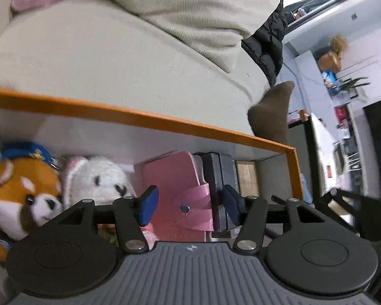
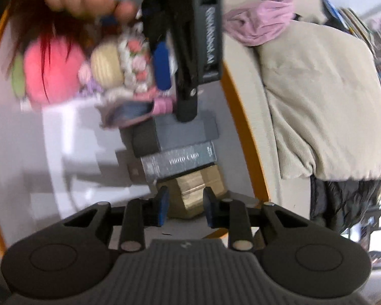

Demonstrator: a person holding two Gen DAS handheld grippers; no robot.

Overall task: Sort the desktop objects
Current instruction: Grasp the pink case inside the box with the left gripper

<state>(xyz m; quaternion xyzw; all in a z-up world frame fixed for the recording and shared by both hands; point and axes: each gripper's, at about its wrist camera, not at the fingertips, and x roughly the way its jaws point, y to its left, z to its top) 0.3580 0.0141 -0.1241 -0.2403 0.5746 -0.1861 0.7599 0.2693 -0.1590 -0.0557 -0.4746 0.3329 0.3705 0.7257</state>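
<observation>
Left claw [image 1: 188,204] spread wide, pads clear of the pink wallet [image 1: 176,195] standing between them in the orange-rimmed box [image 1: 144,119]. Right claw [image 2: 185,207] narrower, gripping nothing, just above the tan block [image 2: 193,190]. Grey boxes [image 2: 177,147] alongside, plush toys [image 1: 25,195] at the far end.

The left wrist camera rides just behind its gripper, tilted down, close over the orange-rimmed box [image 1: 165,123], with the sofa [image 1: 114,50] toward twelve o'clock. The right wrist camera looks down into the same box [image 2: 243,137] from another side, seemingly crosswise. Both share the grey boxes [image 1: 219,178] [image 2: 175,137].
</observation>
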